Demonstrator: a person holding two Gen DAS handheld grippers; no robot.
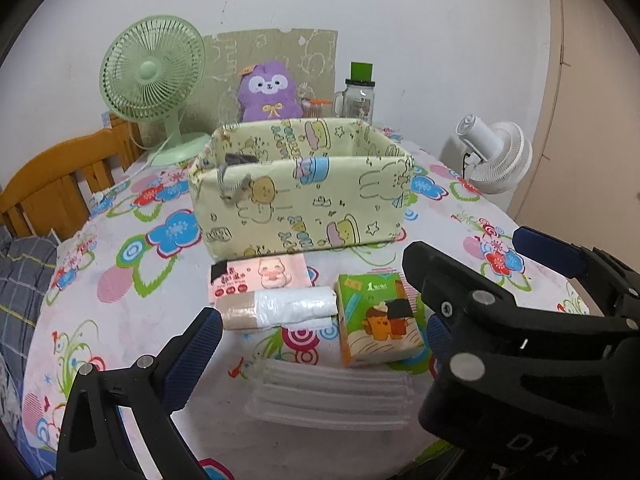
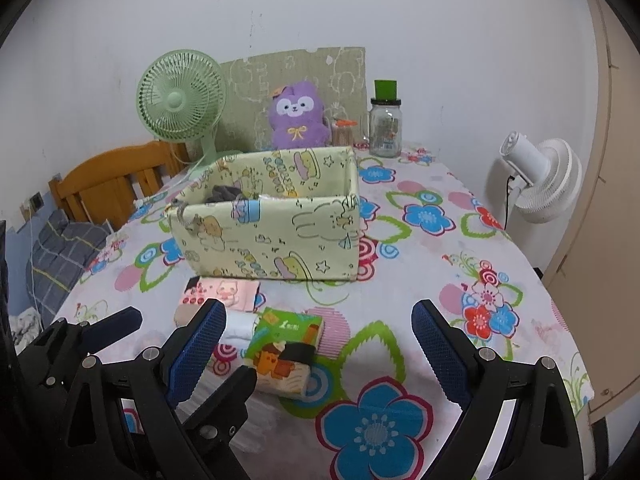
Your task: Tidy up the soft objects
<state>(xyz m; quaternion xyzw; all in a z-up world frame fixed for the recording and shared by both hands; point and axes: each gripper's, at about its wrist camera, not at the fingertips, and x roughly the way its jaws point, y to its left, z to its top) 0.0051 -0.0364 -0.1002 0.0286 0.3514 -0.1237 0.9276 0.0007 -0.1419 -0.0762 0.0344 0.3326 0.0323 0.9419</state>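
A yellow-green cartoon-print fabric box (image 1: 304,200) (image 2: 280,236) stands mid-table with a dark grey item (image 1: 240,159) inside. In front of it lie a pink cartoon pack (image 1: 260,276) (image 2: 224,292), a white roll with a beige band (image 1: 280,308) (image 2: 240,326), a green-orange tissue pack (image 1: 380,320) (image 2: 286,352) and a clear ribbed plastic pack (image 1: 332,396). My left gripper (image 1: 322,318) is open above these, holding nothing. My right gripper (image 2: 318,308) (image 1: 466,244) is open and empty just to the right, overlapping the left gripper's fingers (image 2: 120,322). A purple plush (image 1: 270,92) (image 2: 298,120) sits behind the box.
A green desk fan (image 1: 152,76) stands back left, a glass jar with a green lid (image 1: 360,96) back right, cardboard against the wall. A white fan (image 1: 496,156) is off the table's right edge. A wooden frame (image 1: 60,176) and grey bedding are to the left.
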